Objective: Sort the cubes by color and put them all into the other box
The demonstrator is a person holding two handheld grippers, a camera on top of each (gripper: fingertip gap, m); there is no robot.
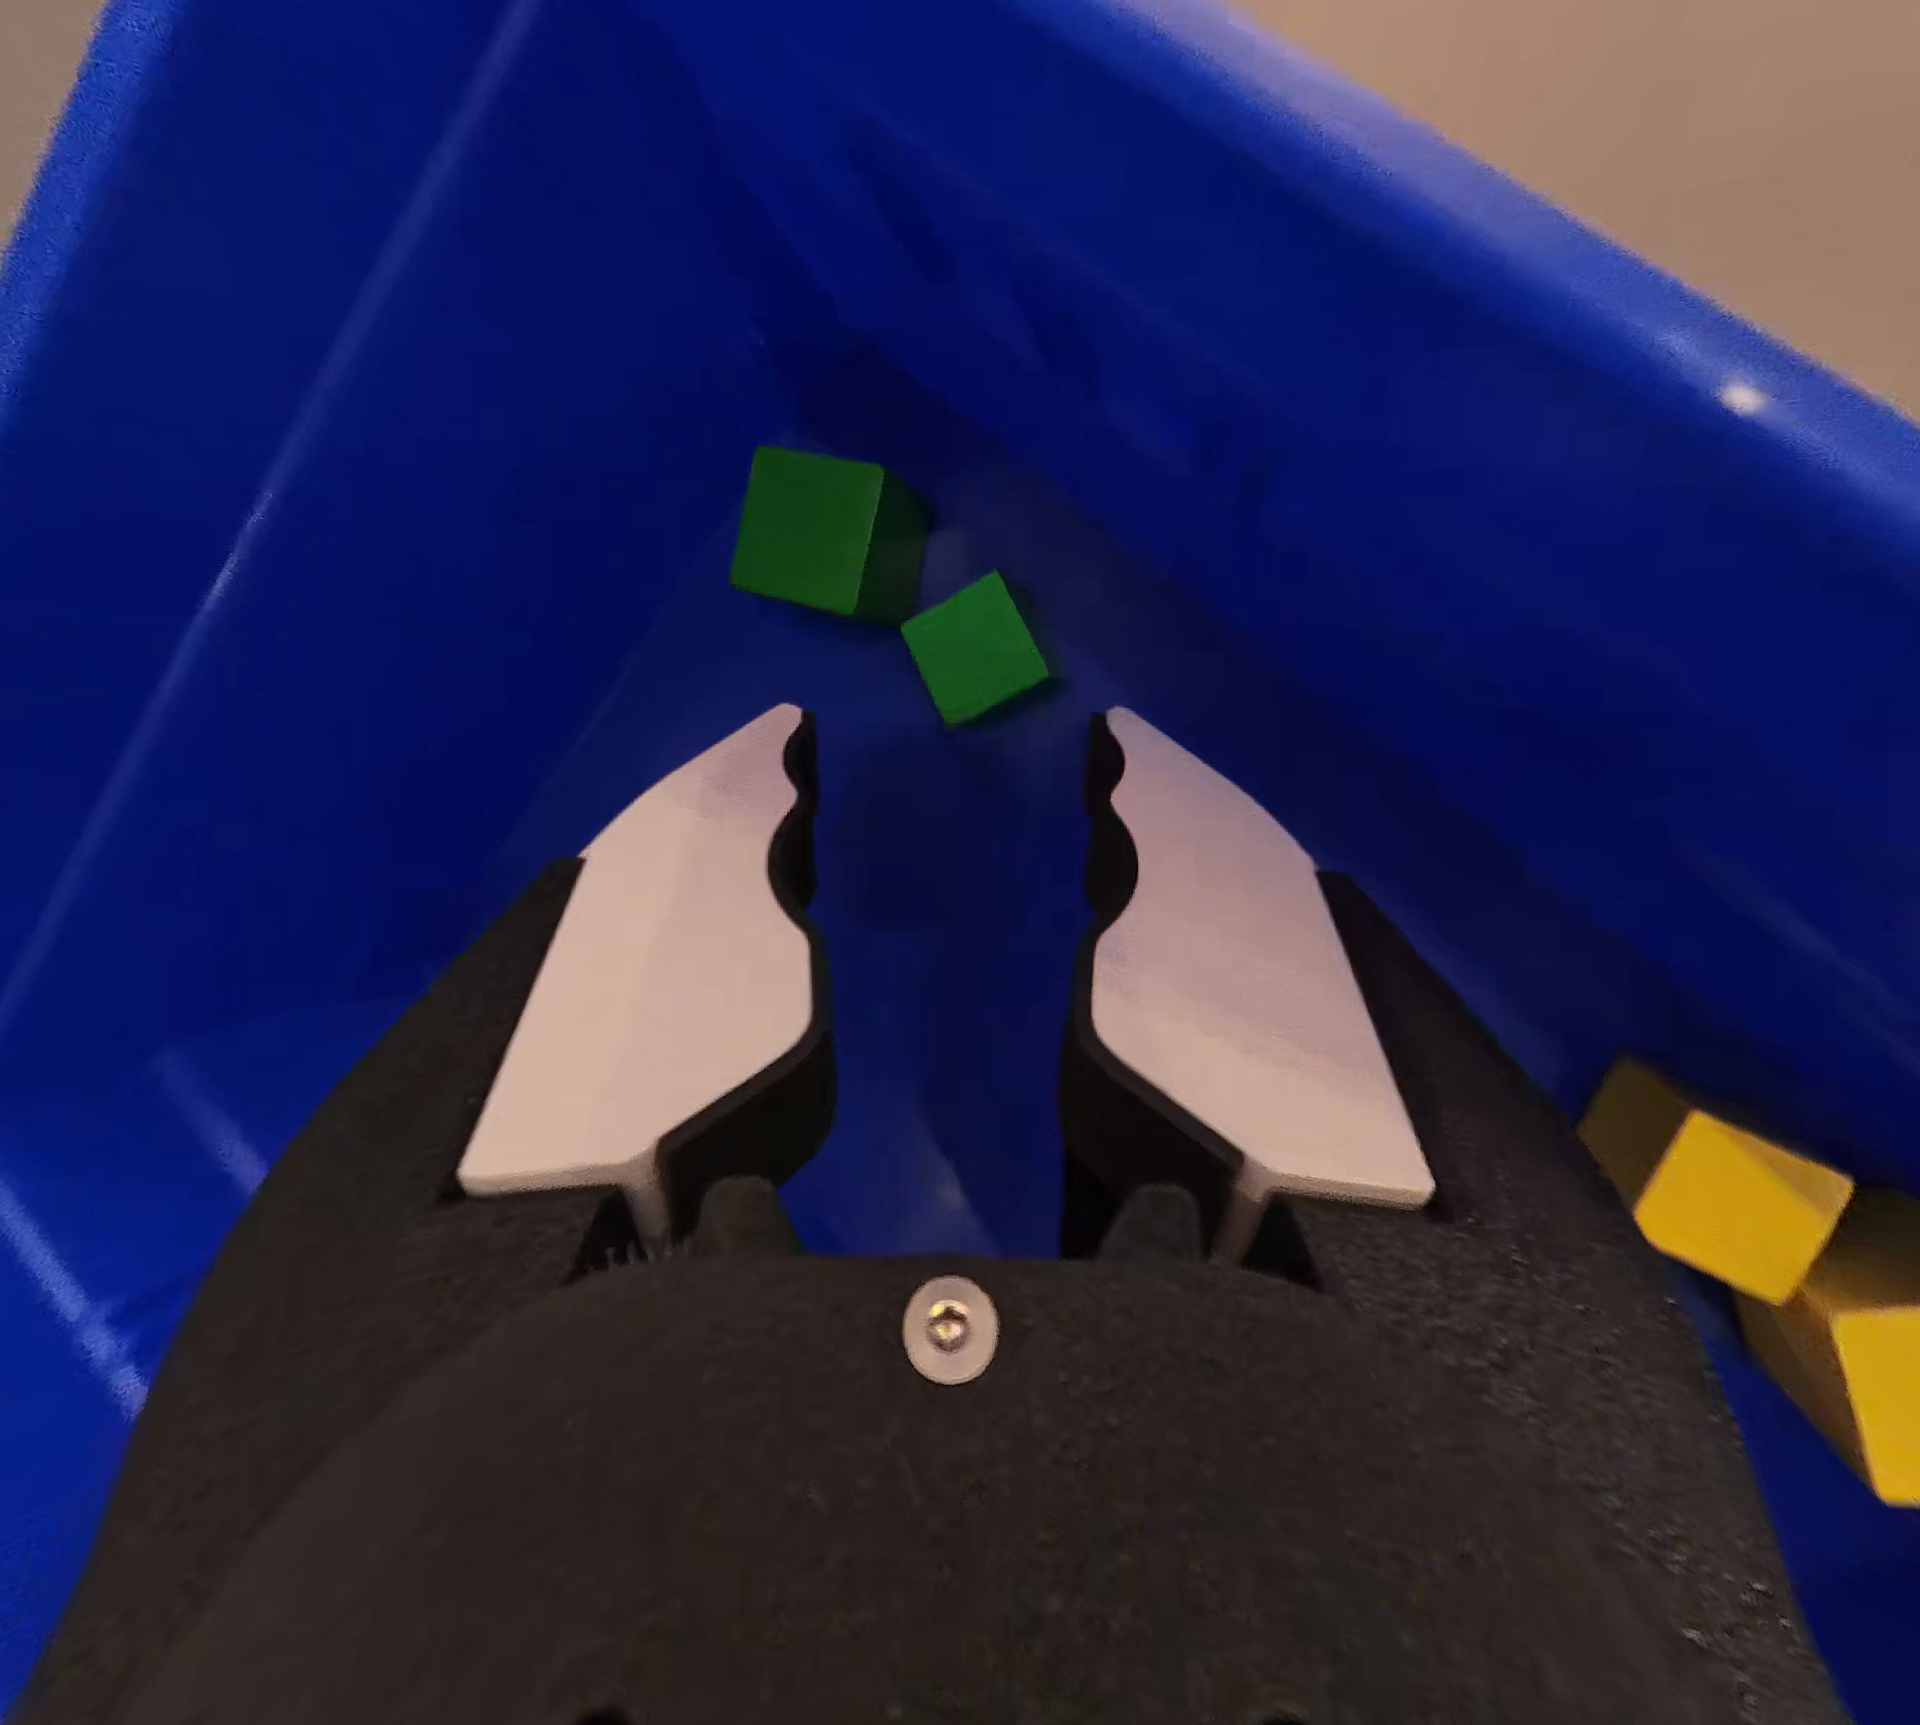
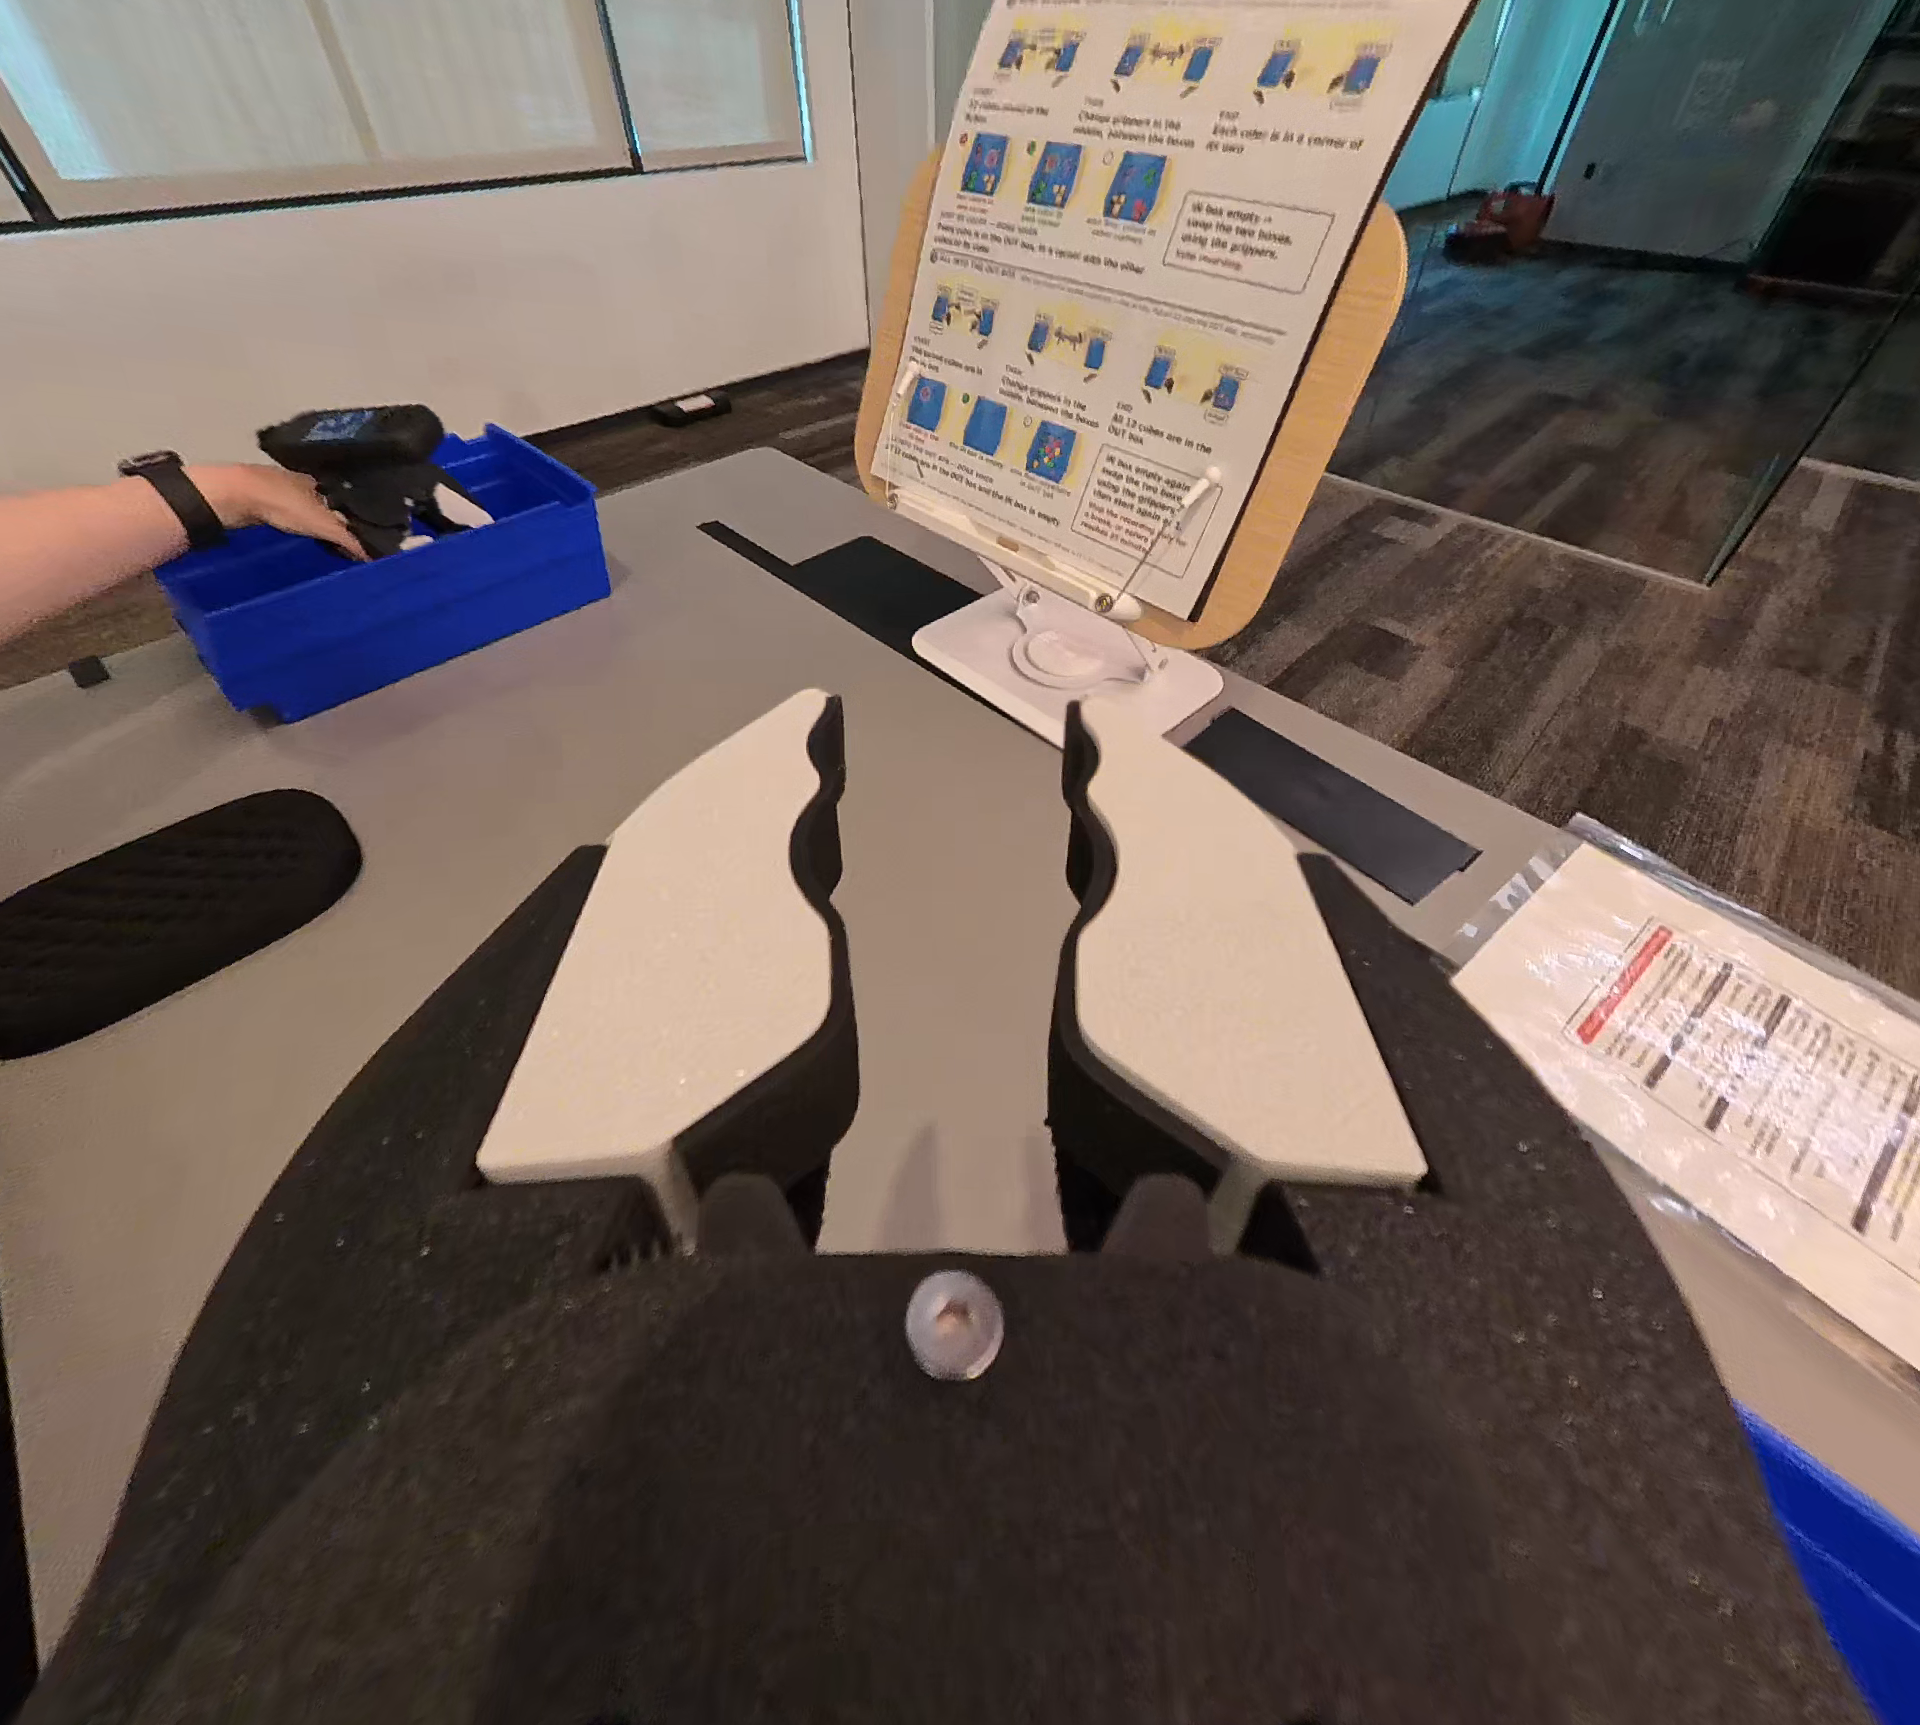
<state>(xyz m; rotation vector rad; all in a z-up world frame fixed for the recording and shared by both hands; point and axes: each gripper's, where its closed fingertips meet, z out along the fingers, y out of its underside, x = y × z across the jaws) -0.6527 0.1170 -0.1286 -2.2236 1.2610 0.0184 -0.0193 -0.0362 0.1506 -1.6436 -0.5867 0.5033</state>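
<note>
Inside blue box [image 1: 1351, 325], left tool [image 1: 951, 719] angled down, parted

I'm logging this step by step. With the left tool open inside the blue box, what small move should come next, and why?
Probably lift the left tool out: it is open and empty, with two green cubes lying together in the blue box corner, apart from the yellow cubes.
</note>
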